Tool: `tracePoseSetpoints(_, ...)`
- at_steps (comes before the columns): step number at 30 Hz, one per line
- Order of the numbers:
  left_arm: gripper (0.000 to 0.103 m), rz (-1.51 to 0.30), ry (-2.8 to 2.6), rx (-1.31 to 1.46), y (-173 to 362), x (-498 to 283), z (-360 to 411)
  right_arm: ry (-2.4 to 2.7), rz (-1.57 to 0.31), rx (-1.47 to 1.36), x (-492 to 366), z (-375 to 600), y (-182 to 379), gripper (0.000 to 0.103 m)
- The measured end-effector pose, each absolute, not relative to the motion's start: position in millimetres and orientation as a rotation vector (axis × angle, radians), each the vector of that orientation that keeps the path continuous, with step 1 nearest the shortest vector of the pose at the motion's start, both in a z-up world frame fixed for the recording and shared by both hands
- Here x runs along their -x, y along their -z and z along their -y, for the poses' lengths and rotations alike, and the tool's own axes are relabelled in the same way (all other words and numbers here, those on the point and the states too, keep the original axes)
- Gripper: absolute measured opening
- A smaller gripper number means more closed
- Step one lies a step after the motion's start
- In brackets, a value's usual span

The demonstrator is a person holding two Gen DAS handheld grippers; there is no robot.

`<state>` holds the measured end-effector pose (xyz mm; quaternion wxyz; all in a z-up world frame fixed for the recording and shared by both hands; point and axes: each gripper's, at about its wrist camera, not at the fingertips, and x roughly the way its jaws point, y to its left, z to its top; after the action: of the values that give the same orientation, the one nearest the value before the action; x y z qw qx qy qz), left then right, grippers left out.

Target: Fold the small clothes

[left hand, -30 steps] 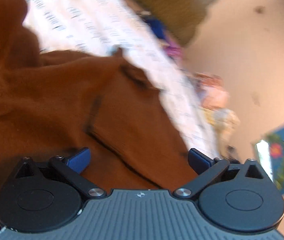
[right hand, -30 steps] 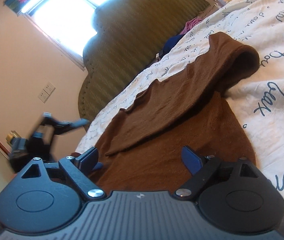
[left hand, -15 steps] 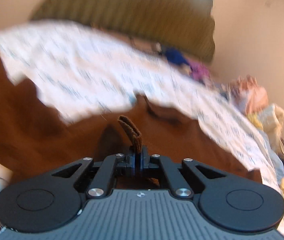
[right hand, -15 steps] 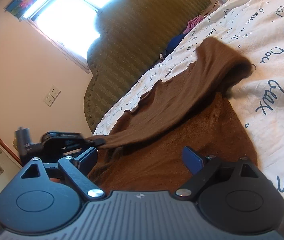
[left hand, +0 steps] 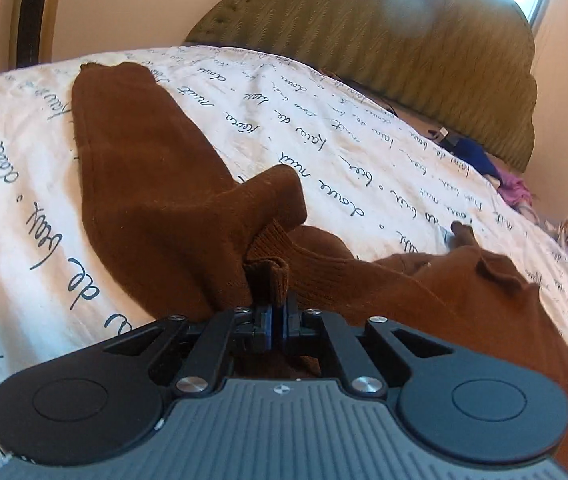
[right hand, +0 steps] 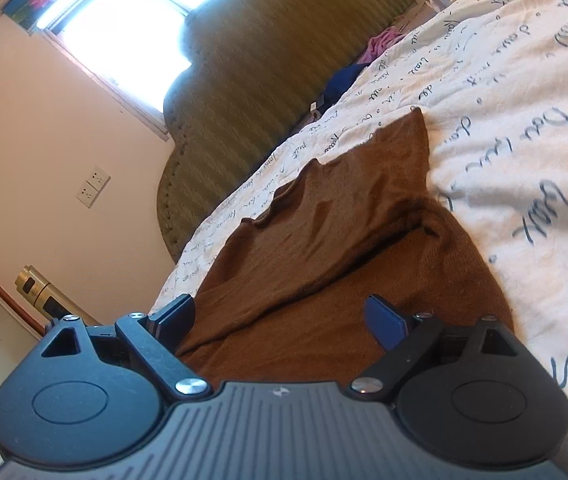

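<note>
Sleeve cuff lifted for folding

Left gripper pinches brown knit sweater's cuff; right gripper, spread, waits at six o'clock.

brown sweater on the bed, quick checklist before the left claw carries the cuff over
1. Left claw shut on the ribbed cuff: ok.
2. Cuff seated deep between the pads: cannot tell, only a small bunch shows.
3. Right claw open, holding nothing: ok.
4. Brown sweater body flat: not ok, creases across it.
5. Bedsheet beyond the sweater free of other clothes: ok.
</note>
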<state>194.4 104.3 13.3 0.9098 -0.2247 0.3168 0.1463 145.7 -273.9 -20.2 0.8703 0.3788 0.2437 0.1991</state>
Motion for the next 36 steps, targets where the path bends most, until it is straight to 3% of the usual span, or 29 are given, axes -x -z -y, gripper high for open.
tracePoseSetpoints(2, 0.008, -0.646, -0.291, 0.488, -11, -189, -110, -0.414, -0.465, -0.768, -155, 274, 0, 0.093)
tracePoseSetpoints(6, 0.009, -0.647, -0.271, 0.537, -9, -185, -120, -0.390, -0.447, -0.616, -210, 259, -30, 0.103)
tracePoseSetpoints(11, 0.010, -0.646, -0.242, 0.555, -6, -186, -126, -0.198, -0.646, -0.477, -293, 249, 7, 0.103)
tracePoseSetpoints(18, 0.012, -0.580, -0.062, 0.676, -20, -164, -146, -0.215, -0.573, -0.434, -287, 255, 29, 0.103)
tracePoseSetpoints(19, 0.019, -0.520, -0.025, 0.697, -28, -150, -154, -0.219, -0.567, -0.445, -286, 256, 29, 0.103)
tracePoseSetpoints(21, 0.070, -0.427, -0.032, 0.716, -43, -130, -177, -0.224, -0.559, -0.465, -284, 258, 27, 0.103)
tracePoseSetpoints(23, 0.091, -0.356, -0.133, 0.755, -50, -122, -211, -0.228, -0.552, -0.481, -283, 259, 27, 0.103)
tracePoseSetpoints(24, 0.086, -0.343, -0.183, 0.776, -50, -125, -231, -0.229, -0.549, -0.488, -283, 260, 28, 0.103)
tracePoseSetpoints(31, 0.077, -0.470, -0.242, 1.110, -10, -206, -359, -0.231, -0.536, -0.515, -281, 262, 28, 0.103)
tracePoseSetpoints(33, 0.063, -0.476, -0.258, 1.099, -8, -221, -368, -0.233, -0.533, -0.524, -281, 263, 28, 0.103)
tracePoseSetpoints(36, 0.060, -0.468, -0.269, 1.009, -17, -243, -369, -0.233, -0.531, -0.529, -281, 263, 29, 0.103)
